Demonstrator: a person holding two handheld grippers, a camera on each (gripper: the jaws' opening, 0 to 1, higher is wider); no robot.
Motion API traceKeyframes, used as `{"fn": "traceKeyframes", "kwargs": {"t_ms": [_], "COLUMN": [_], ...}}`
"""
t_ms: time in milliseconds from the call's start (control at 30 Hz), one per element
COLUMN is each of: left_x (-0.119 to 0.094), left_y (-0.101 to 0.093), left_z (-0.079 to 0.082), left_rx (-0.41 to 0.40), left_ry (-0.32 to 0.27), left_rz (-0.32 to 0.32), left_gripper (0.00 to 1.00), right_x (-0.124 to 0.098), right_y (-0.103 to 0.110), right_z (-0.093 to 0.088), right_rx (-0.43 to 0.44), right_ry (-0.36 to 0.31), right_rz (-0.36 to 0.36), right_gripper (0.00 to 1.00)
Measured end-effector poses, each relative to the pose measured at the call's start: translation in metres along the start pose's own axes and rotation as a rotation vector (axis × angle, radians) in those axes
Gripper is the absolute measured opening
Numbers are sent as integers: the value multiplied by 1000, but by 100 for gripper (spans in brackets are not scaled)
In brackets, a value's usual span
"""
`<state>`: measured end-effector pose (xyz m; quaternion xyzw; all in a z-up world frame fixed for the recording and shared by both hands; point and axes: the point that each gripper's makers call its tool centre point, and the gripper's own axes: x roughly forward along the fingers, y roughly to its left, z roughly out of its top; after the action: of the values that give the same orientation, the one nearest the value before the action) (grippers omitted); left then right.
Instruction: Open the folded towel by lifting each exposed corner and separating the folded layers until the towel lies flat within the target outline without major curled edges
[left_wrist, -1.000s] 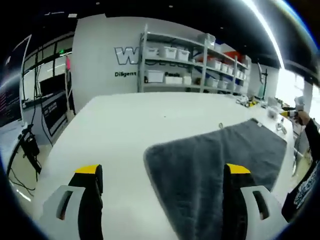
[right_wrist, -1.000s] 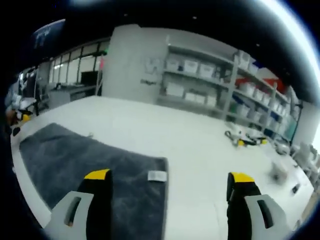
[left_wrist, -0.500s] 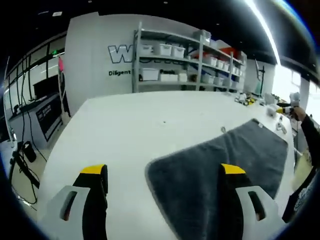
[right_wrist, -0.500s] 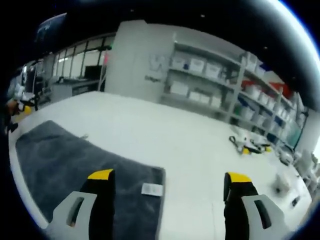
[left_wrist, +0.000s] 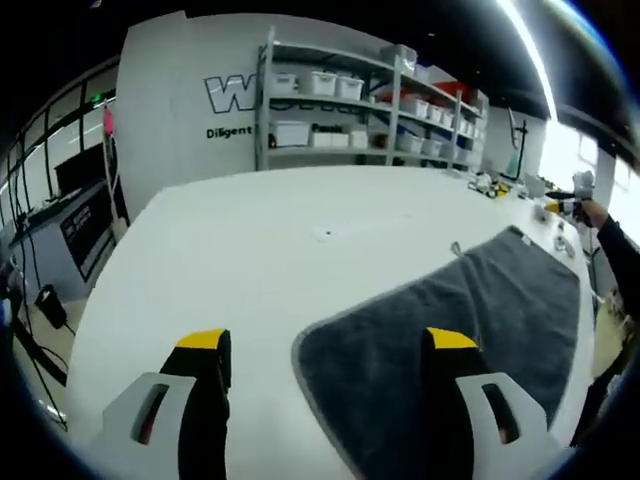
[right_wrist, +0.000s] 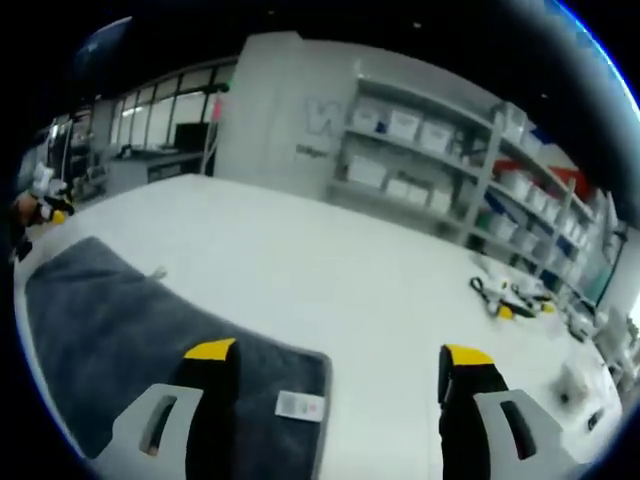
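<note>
A dark grey towel (left_wrist: 450, 320) lies spread on the white table (left_wrist: 270, 240), its rounded near corner between my left jaws. My left gripper (left_wrist: 325, 345) hangs open above that corner, holding nothing. In the right gripper view the same towel (right_wrist: 120, 330) stretches to the left, with a white label (right_wrist: 298, 405) at its near corner. My right gripper (right_wrist: 335, 355) is open over that corner and the bare table (right_wrist: 380, 290). A small loop (left_wrist: 455, 248) sticks out at the towel's far edge.
Shelving with white bins (left_wrist: 340, 110) stands behind the table against a grey wall. Small tools (right_wrist: 510, 298) lie on the table at the far right. The other gripper (left_wrist: 570, 200), held by a sleeve (left_wrist: 615, 255), shows at the right edge of the left gripper view.
Both cameras have tilted down and drawn slightly closer to the table; the towel corners sit a little higher between the jaws. The towel itself has not moved and both grippers stay open.
</note>
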<state>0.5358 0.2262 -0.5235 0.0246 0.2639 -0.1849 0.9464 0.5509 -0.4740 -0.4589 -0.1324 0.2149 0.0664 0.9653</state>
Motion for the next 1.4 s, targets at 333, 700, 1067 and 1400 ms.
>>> {"fn": "traceKeyframes", "kwargs": {"t_ms": [333, 700, 1067, 1400], "left_x": [20, 39, 48, 50], "left_y": [20, 1, -7, -5], "left_z": [-9, -34, -51, -56], "left_rx": [1, -33, -19, 17], "left_ry": [34, 85, 112, 120], "left_rz": [5, -46, -29, -6], "left_gripper": [56, 45, 35, 24], "right_x": [24, 58, 84, 102], "right_y": [3, 15, 30, 25], "right_z": [-3, -38, -68, -92], "right_rx": [17, 45, 30, 37], "right_ry": [16, 86, 145, 238], "right_rz": [19, 50, 75, 39], "right_gripper": [71, 60, 52, 22]}}
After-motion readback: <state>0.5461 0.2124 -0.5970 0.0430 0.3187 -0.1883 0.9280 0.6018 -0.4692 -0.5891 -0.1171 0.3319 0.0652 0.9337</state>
